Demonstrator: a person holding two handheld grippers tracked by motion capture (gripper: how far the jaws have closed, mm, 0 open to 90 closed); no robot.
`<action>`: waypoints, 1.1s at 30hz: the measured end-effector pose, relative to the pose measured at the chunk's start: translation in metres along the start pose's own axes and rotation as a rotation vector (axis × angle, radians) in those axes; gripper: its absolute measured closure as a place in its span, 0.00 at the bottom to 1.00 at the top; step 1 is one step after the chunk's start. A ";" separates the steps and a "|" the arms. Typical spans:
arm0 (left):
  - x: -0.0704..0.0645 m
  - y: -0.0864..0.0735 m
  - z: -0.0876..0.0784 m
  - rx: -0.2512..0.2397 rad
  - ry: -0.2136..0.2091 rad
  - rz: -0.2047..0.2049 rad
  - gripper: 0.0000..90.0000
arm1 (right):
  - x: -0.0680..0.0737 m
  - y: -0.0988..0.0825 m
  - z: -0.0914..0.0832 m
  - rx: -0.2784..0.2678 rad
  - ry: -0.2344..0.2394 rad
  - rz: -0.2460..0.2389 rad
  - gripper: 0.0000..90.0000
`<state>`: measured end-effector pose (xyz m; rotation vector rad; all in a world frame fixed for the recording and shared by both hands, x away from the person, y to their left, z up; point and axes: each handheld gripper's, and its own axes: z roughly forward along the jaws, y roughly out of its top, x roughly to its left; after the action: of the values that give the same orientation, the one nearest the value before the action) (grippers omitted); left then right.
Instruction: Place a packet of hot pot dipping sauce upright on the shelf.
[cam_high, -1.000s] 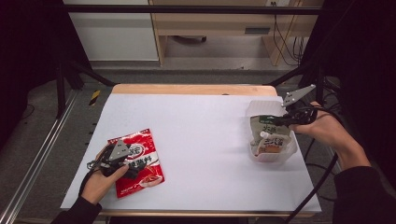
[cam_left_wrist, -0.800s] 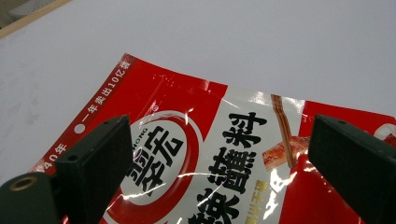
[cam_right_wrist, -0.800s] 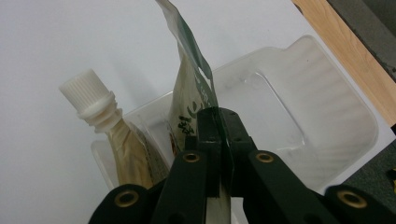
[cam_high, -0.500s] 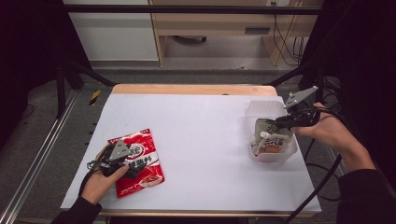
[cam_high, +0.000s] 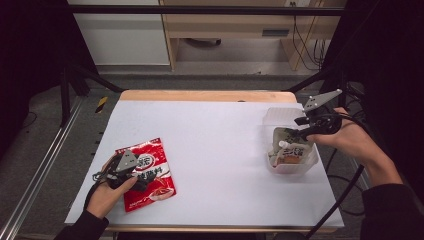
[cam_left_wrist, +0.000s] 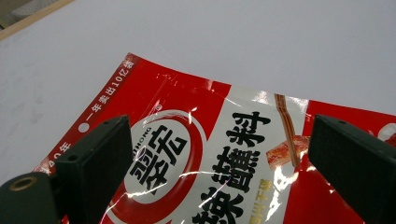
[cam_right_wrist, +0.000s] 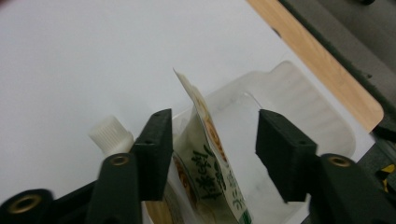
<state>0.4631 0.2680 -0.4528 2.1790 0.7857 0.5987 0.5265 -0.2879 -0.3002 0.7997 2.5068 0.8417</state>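
High view first: at the lower left of the frame, the left gripper (cam_high: 131, 172) rested over a flat red and white foil snack packet (cam_high: 147, 174) that lay on the white table (cam_high: 215, 145). At the right edge, the right gripper (cam_high: 304, 131) hung at the rim of a clear plastic tub (cam_high: 295, 162), in which a white spouted drink pouch (cam_high: 287, 150) stood upright.

Left gripper view: the two black jaws stood wide apart at the lower corners of the frame, released and clamping nothing. Between and beyond them lay the red packet (cam_left_wrist: 210, 154), flat on the table, its large black characters across the centre.

Right gripper view: the jaws had just been opening and stood parted, no longer gripping. The pouch (cam_right_wrist: 210, 163) rose between them at the centre, close beside the left-hand jaw but apart from the right-hand one, with its white ribbed cap (cam_right_wrist: 111, 135) at the left. The tub (cam_right_wrist: 299, 107) lay behind, toward the upper right.
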 end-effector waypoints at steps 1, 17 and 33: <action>0.000 0.000 0.000 0.000 0.001 0.000 0.07 | 0.000 0.000 0.000 0.000 0.000 0.000 0.47; 0.004 -0.001 -0.001 0.012 0.007 0.004 0.07 | 0.063 0.051 0.002 -0.135 -0.042 -0.068 0.23; 0.009 -0.003 -0.004 0.024 0.023 -0.005 0.06 | 0.136 0.073 0.034 -0.195 -0.044 -0.083 0.16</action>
<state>0.4663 0.2779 -0.4516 2.1954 0.8141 0.6154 0.4679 -0.1416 -0.3015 0.6382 2.3575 1.0101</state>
